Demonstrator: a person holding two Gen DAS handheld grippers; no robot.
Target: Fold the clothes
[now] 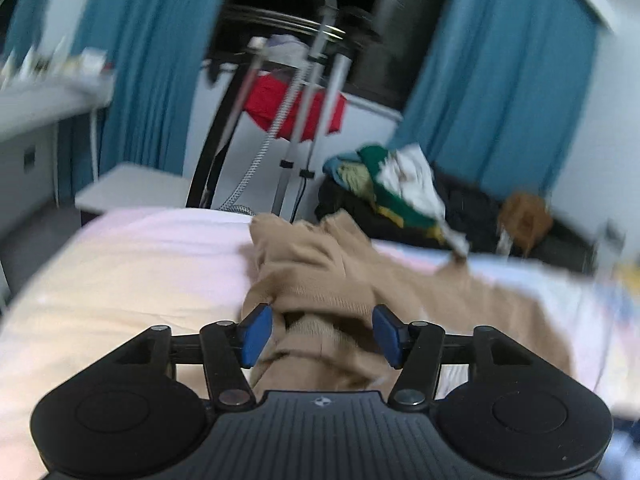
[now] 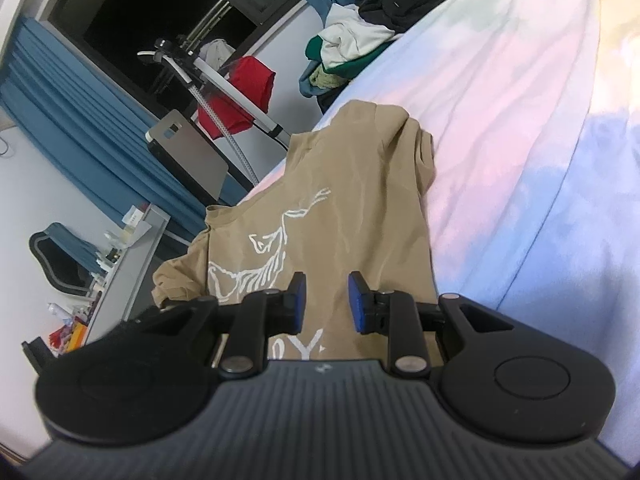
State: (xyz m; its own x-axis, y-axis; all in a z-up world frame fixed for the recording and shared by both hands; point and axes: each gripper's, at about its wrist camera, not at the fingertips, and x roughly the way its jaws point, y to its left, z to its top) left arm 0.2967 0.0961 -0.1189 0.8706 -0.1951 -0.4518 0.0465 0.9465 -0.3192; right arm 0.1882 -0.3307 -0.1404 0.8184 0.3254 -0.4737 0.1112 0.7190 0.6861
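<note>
On the bed (image 2: 520, 120), both the left claw (image 1: 318, 334) and the right claw (image 2: 326, 300) stand spread over the tan T-shirt (image 2: 340, 200), so each should pinch one single edge before lifting.

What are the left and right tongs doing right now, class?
Left tongs: open, fingers either side of bunched tan shirt, not clamped.
Right tongs: open, holding nothing, over the tan shirt.

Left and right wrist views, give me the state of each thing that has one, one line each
Left gripper: open, bunched tan fabric between its pads.
Right gripper: open, gripping nothing.
Tan T-shirt: crumpled, unfolded, print up.
Bedsheet: wrinkled.
Clothes pile: heaped, unfolded.
Red garment: hanging on a stand.
</note>
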